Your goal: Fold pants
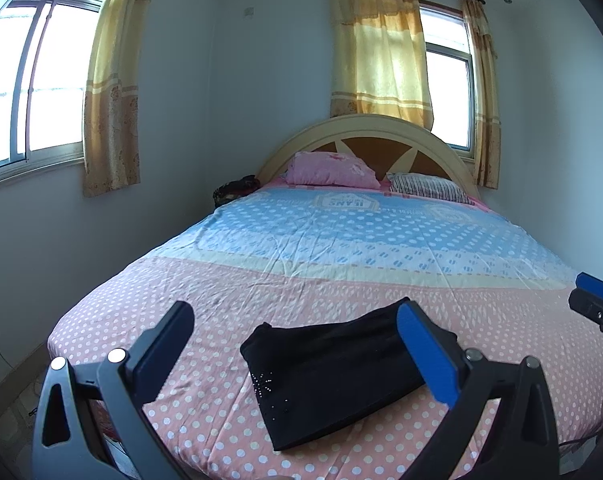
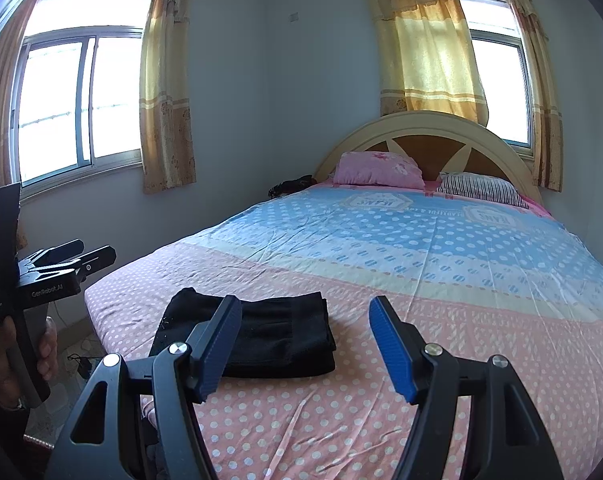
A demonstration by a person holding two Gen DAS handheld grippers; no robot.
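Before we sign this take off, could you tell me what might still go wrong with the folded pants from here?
1. The black pants lie folded near the foot edge of the bed; a nudge from the open left gripper could slide them toward the floor.
2. The top layer looks loose, so a passing fingertip might flip it open.
3. The open right gripper hangs close above; its left finger could snag the fabric.

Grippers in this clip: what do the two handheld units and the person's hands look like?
Both grippers, left and right, have black angular frames with silver pivot screws and flat fingers faced with blue ribbed pads. In the right wrist view, the left unit's black body carries white "GenRobot.AI" lettering above a grey handle. The bare hand holding it wears what looks like a wristwatch.
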